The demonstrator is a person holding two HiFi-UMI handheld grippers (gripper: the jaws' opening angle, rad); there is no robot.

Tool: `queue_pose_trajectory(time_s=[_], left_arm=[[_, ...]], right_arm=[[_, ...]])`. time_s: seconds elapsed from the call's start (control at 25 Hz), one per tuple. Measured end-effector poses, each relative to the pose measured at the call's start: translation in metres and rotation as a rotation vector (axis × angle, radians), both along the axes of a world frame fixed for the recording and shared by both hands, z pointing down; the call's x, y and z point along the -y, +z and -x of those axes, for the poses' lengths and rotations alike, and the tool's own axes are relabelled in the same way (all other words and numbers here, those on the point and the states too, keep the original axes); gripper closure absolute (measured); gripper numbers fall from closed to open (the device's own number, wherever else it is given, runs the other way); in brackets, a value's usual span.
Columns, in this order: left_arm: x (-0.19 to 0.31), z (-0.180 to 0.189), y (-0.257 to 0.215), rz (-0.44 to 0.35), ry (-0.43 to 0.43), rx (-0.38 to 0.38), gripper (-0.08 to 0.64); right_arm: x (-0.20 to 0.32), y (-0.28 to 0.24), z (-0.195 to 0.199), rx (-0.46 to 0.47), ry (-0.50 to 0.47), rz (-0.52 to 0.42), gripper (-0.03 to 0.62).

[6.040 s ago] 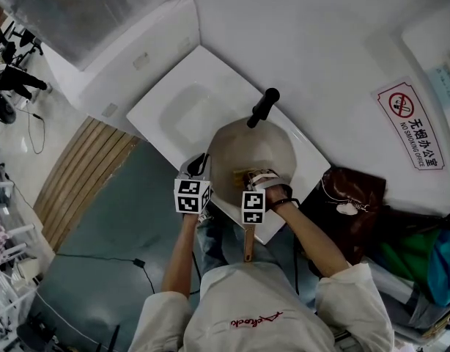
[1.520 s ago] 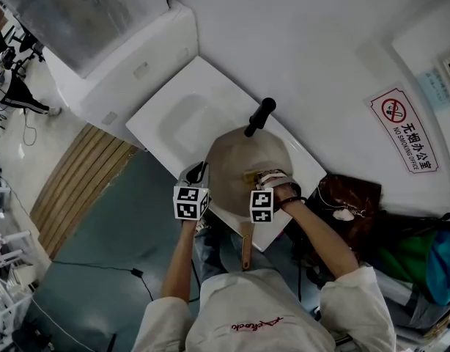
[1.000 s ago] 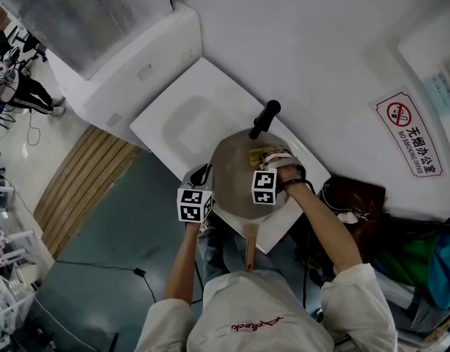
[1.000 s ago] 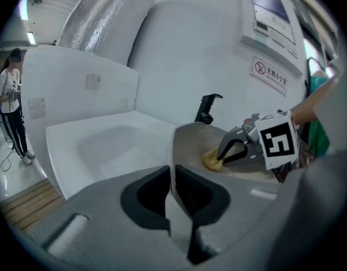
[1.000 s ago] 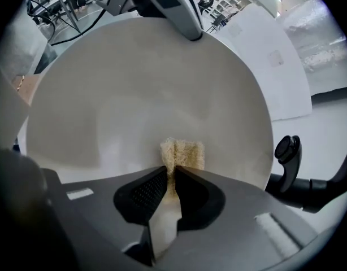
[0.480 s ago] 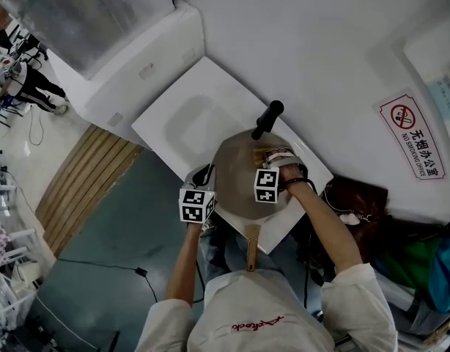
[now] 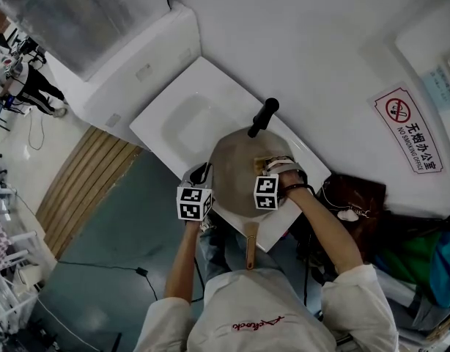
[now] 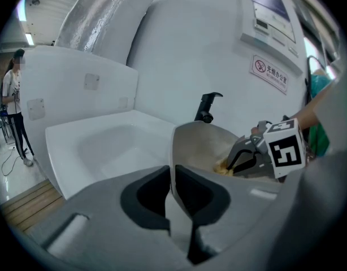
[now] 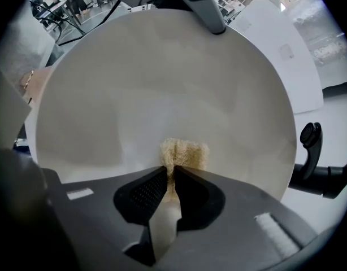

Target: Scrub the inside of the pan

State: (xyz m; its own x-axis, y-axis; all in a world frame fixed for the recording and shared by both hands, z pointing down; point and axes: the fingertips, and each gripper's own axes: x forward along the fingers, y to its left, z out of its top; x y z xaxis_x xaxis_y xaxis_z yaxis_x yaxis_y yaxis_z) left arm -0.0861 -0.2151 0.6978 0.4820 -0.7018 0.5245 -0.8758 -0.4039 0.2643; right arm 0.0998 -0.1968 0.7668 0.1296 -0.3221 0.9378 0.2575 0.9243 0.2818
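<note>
A round grey pan (image 7: 238, 169) lies tilted in the white sink (image 7: 182, 120), its wooden handle (image 7: 248, 246) pointing towards me. My left gripper (image 7: 202, 173) is shut on the pan's near-left rim (image 8: 172, 151), which runs between its jaws. My right gripper (image 7: 267, 164) is inside the pan, shut on a tan scrub pad (image 9: 185, 153) that presses on the pan's inner surface (image 9: 162, 78). In the left gripper view the right gripper (image 8: 242, 158) and the pad (image 8: 222, 166) show on the pan's far side.
A black faucet (image 7: 260, 116) stands just behind the pan at the sink's back edge. A brown bag (image 7: 351, 196) and green and blue bags (image 7: 429, 268) sit to the right. A no-smoking sign (image 7: 403, 127) hangs on the wall. A wooden slat mat (image 7: 86, 173) lies left.
Over the last seconds my right gripper carried the pad across the pan towards the faucet, then came back a little. The left gripper has kept its hold on the rim.
</note>
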Motion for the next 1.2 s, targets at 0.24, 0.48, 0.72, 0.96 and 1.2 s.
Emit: queue_pose_trajectory(time_s=[0.24,0.48,0.72,0.96,1.2], left_arm=[[0.0,0.0,0.001,0.005,0.005,0.008,0.529],[0.0,-0.001,0.001,0.005,0.007,0.015,0.528],[0.0,-0.001,0.002,0.006,0.002,0.018,0.529],[0.0,-0.001,0.003,0.019,0.0,0.026,0.529],[0.0,-0.001,0.003,0.025,0.0,0.038,0.529]], right_arm=[[-0.022,0.003,-0.004,-0.004,-0.006,0.03,0.538],[-0.044,0.008,-0.004,-0.026,-0.039,0.084,0.538],[-0.063,0.011,-0.001,-0.043,-0.072,0.133,0.539],[-0.071,0.012,0.0,-0.049,-0.087,0.143,0.54],[-0.071,0.011,0.001,-0.032,-0.086,0.131,0.538]])
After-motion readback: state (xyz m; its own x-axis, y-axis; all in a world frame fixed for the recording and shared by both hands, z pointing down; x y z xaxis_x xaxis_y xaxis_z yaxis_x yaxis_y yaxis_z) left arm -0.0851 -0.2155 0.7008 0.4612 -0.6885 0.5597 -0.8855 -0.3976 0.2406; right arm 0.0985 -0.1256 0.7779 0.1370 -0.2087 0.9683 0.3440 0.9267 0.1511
